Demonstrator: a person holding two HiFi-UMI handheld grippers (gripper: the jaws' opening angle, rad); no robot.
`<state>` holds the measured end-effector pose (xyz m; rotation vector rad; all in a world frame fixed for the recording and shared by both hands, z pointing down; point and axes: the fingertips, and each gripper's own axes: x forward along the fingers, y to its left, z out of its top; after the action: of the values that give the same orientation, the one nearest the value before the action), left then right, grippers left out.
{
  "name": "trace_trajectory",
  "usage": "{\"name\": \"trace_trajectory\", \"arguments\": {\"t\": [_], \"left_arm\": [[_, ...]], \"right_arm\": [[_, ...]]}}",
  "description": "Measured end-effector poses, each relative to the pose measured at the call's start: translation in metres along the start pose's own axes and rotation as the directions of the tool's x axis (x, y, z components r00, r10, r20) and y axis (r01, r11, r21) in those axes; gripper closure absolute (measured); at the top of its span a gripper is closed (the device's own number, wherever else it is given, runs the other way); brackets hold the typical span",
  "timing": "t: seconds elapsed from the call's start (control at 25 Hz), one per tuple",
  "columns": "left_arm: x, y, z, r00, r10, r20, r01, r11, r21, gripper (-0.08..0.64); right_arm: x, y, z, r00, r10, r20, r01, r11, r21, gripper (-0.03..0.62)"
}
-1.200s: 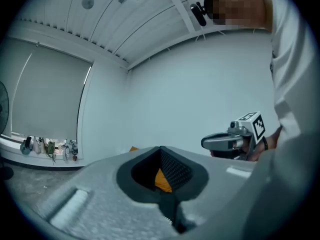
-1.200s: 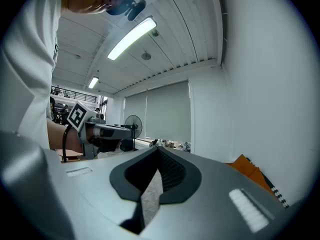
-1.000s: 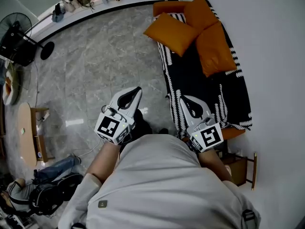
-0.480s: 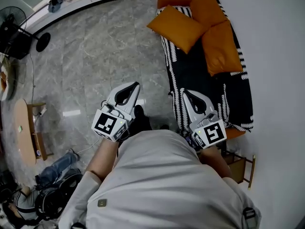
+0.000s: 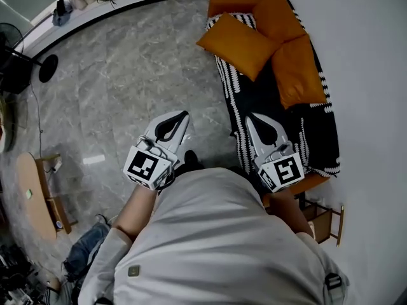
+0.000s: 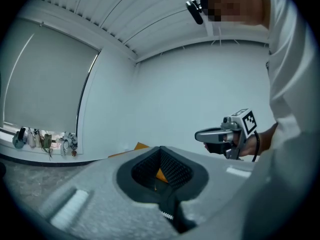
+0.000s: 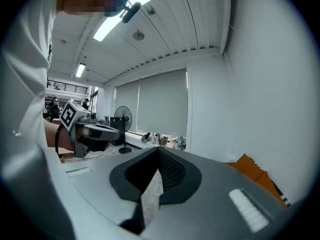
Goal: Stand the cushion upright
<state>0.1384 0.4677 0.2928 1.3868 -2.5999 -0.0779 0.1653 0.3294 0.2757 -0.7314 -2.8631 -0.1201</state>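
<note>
The step in hand looked like the approach. Both grippers were held roughly level in front of the person's chest, well apart from the far end of the couch where the cushions lay. The left gripper [image 5: 184,115] hung over the grey marbled stone floor [image 5: 114,75]. The right gripper [image 5: 250,117] was over the near part of the black-and-white patterned throw [image 5: 267,103] that covered the orange couch [image 5: 224,6].

Three cushions sat at the far end:
- a large orange fabric cushion [image 5: 237,37] lying tilted, with one corner out past the couch edge
- a second orange cushion [image 5: 297,70] lying flat along the wall side
- a third orange cushion [image 5: 275,14] in the far corner

Which one the task meant could not be told for certain, though the one overhanging the edge seemed likeliest.

To do it well, the person would probably need to close in until both grippers flanked that cushion and open the jaws before contact. Taking it by two opposite edges or corners would be better than by one, since soft stuffing would likely sag and fold under a single pinch. Leaning it back against the wall should keep it from slumping once let go.

The left gripper's jaws were pressed together with nothing pinched — only a sliver of distant orange showed through the notch behind the tips. The right gripper's jaws were likewise together and empty, with only floor visible through the gap.
</note>
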Motion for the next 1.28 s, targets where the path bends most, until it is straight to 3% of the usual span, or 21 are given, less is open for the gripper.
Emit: {"name": "trace_trajectory", "arguments": {"t": [0.24,0.56,0.88,1.04,1.28], "left_arm": [[0.013,0.044,0.006,1.0,-0.028,0.008,0.028,0.999,-0.021,0.557],[0.067,0.086,0.015,1.0,-0.028,-0.009,0.028,1.0,-0.005,0.557],[0.159,0.121,0.026,0.999,0.0,-0.043,0.0,1.0,-0.004,0.557],[0.225,0.132,0.048,0.999,-0.002,-0.045,0.002,1.0,0.009,0.557],[0.332,0.126,0.062,0.997,-0.059,-0.056,0.061,0.998,0.031,0.557]], "right_arm": [[0.038,-0.008,-0.001,0.999,-0.022,-0.03,0.022,1.0,0.01,0.581],[0.084,-0.063,-0.012,0.999,-0.02,-0.04,0.022,0.999,0.046,0.581],[0.142,-0.158,-0.025,0.999,0.019,-0.034,-0.016,0.997,0.08,0.581],[0.163,-0.224,-0.011,0.999,0.035,-0.012,-0.033,0.996,0.082,0.581],[0.173,-0.317,-0.009,0.999,0.04,-0.013,-0.039,0.996,0.076,0.581]]}}
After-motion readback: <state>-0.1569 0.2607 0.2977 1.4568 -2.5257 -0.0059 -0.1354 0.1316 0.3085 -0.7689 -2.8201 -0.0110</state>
